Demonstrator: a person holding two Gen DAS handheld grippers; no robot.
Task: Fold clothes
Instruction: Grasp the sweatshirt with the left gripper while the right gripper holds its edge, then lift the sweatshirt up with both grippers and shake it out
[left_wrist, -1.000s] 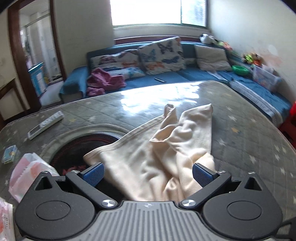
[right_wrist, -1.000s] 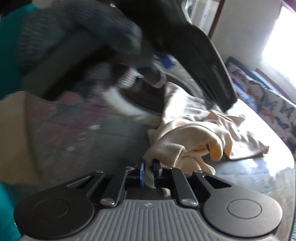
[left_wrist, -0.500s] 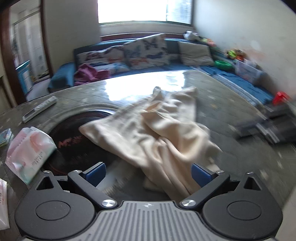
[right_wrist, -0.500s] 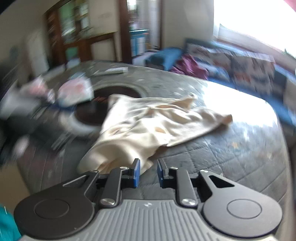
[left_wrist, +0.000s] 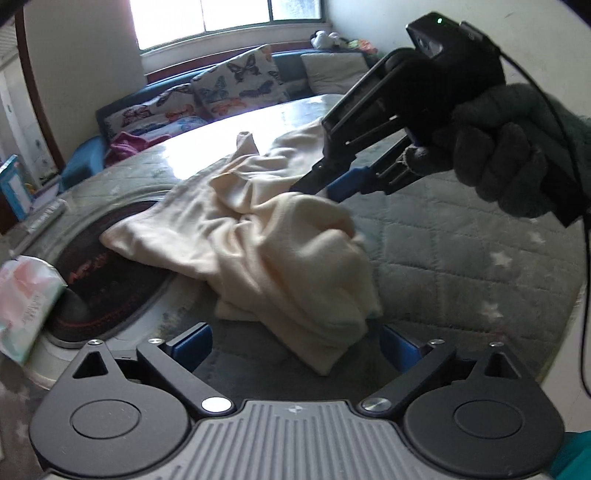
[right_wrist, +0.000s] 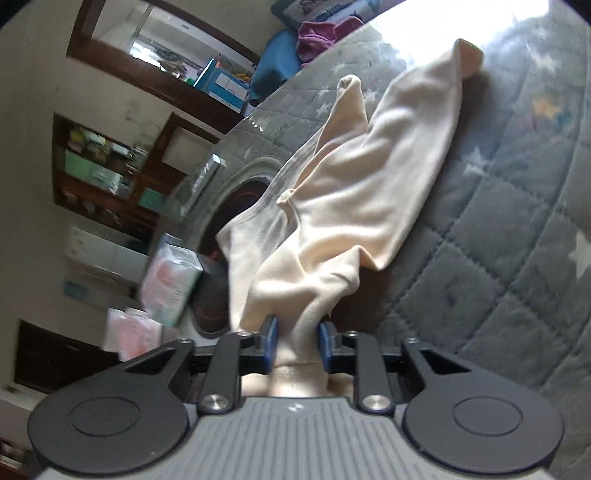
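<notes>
Jaws, left: I see my left gripper (left_wrist: 295, 343) spread wide, its blue pads either side of the garment's near fold and clamping nothing.
Jaws, right: my right gripper (right_wrist: 295, 345) is clenched on a bunched fold of the garment, cloth pinched between both blue pads.
Tissue pack: a soft pink-and-white pack (left_wrist: 26, 299) sits at the far left, beside the dark round inset (left_wrist: 110, 266) in the table.
Cream garment: the garment (left_wrist: 266, 236) lies crumpled on the quilted grey table cover (left_wrist: 480, 258), its left edge over the round inset and its near end heaped just ahead of my left pads (one lifted part rises toward the right gripper).
Right gripper from the left camera: it (left_wrist: 341, 186) comes in from the upper right, tips at the raised cloth.
Hand: a hand (left_wrist: 509, 155) in a dark knitted glove grips the handle.
Background: a blue sofa (left_wrist: 88, 155) with butterfly cushions (left_wrist: 240, 81) stands under the window (left_wrist: 229, 18).
</notes>
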